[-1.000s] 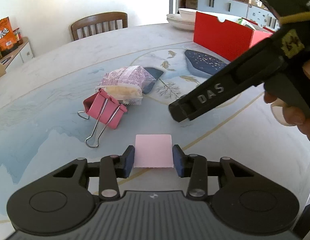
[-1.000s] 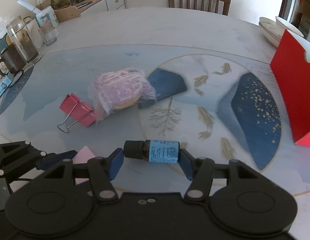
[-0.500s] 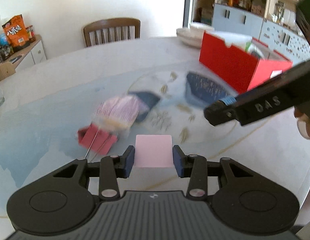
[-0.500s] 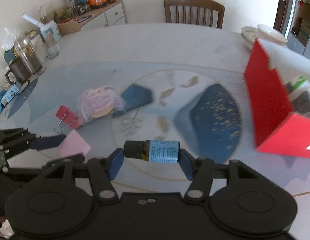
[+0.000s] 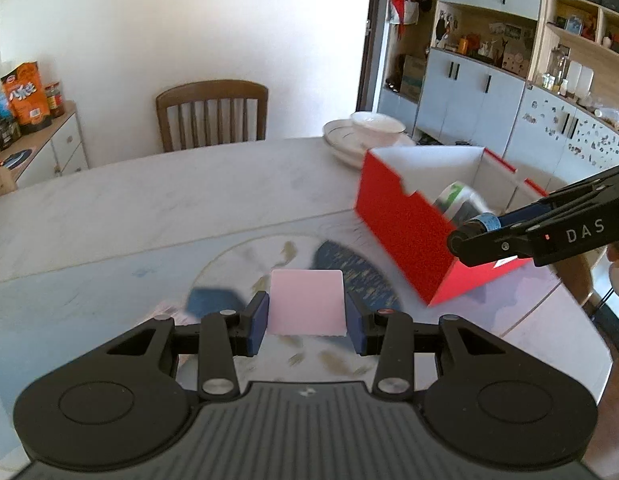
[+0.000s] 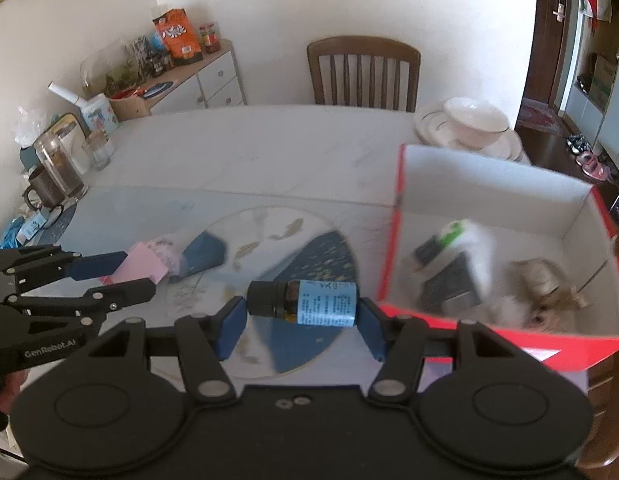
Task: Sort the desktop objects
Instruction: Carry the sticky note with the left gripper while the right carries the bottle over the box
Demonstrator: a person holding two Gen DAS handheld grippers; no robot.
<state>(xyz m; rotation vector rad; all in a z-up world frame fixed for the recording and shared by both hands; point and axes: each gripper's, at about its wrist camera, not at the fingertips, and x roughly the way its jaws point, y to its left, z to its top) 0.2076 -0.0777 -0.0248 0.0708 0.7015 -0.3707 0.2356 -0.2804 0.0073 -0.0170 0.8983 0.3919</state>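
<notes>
The left gripper (image 5: 305, 318) clamps a thin pink paper pad (image 5: 306, 302) above the counter (image 5: 149, 208); the right gripper (image 6: 300, 330) pinches a small brown glass bottle (image 6: 301, 302) endwise beside the open red cardboard box (image 6: 489, 340). Released short of the box's wall, the bottle could roll away, and the flimsy pad may slip.

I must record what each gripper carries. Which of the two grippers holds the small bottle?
The right gripper holds the small brown bottle, lying sideways between its blue pads. The left gripper holds a flat pink pad instead.

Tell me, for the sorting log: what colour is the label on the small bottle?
Light blue with dark print on the small bottle; clearest in the right wrist view.
</notes>
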